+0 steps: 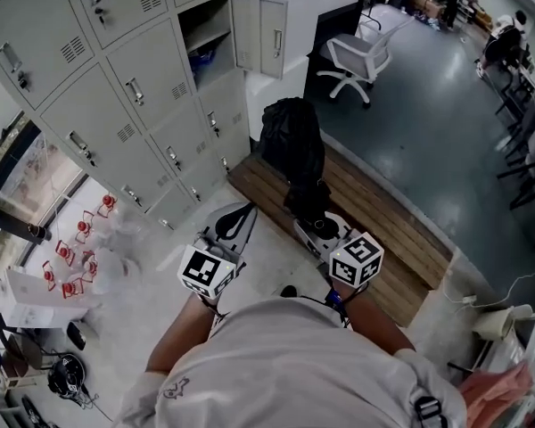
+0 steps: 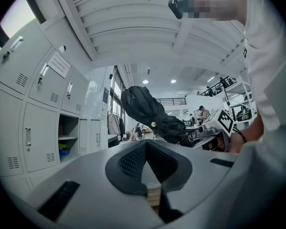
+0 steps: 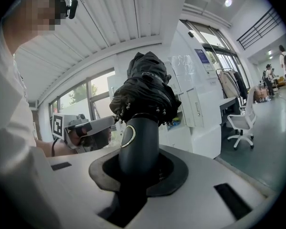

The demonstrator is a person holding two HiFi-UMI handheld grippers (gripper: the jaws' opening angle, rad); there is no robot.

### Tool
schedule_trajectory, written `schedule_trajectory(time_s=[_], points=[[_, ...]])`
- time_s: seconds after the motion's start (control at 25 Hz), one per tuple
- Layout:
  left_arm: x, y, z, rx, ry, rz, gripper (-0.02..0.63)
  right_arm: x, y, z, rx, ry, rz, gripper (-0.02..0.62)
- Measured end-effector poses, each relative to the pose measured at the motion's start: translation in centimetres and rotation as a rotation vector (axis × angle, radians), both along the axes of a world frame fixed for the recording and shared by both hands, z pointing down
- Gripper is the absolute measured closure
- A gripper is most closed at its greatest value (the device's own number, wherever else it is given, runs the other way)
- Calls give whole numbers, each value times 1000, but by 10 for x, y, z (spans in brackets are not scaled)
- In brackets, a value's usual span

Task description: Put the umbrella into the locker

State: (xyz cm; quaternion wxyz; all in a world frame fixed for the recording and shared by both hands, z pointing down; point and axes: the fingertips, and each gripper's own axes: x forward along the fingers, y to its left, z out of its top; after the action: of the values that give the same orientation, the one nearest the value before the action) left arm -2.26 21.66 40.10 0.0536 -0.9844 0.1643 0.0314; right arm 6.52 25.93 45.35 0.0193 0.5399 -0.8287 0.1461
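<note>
A black folded umbrella (image 1: pixel 292 145) stands up over the wooden bench (image 1: pixel 383 217), and my right gripper (image 1: pixel 314 226) is shut on its thick black handle (image 3: pixel 138 142). In the right gripper view the bunched canopy (image 3: pixel 145 92) rises just past the jaws. My left gripper (image 1: pixel 234 219) is level beside it on the left, jaws together with nothing between them (image 2: pixel 145 149). The grey lockers (image 1: pixel 116 105) stand ahead on the left. One compartment (image 1: pixel 205 38) is open, its door (image 1: pixel 259 29) swung right, with something blue on its lower shelf. The left gripper view shows the umbrella (image 2: pixel 148 109) and the open compartment (image 2: pixel 66 140).
A white office chair (image 1: pixel 357 61) stands behind the bench by a white cabinet (image 1: pixel 290 12). Red-and-white items (image 1: pixel 80 239) lie on the floor at the left by a window. People sit at desks (image 1: pixel 499 43) far back on the right.
</note>
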Motion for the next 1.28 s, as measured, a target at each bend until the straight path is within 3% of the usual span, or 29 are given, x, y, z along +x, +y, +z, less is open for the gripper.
schedule_trajectory(time_s=[0.28, 0.64, 1.04, 1.28], points=[[58, -20, 6, -18, -4, -36, 595, 59, -22, 4, -16, 9, -38, 491], [77, -66, 13, -36, -9, -65, 595, 78, -71, 13, -40, -15, -68, 491], [73, -156, 14, -47, 13, -59, 595, 73, -157, 18, -66, -10, -78, 491], [39, -222, 16, -48, 12, -68, 595, 46, -228, 20, -61, -13, -62, 491]])
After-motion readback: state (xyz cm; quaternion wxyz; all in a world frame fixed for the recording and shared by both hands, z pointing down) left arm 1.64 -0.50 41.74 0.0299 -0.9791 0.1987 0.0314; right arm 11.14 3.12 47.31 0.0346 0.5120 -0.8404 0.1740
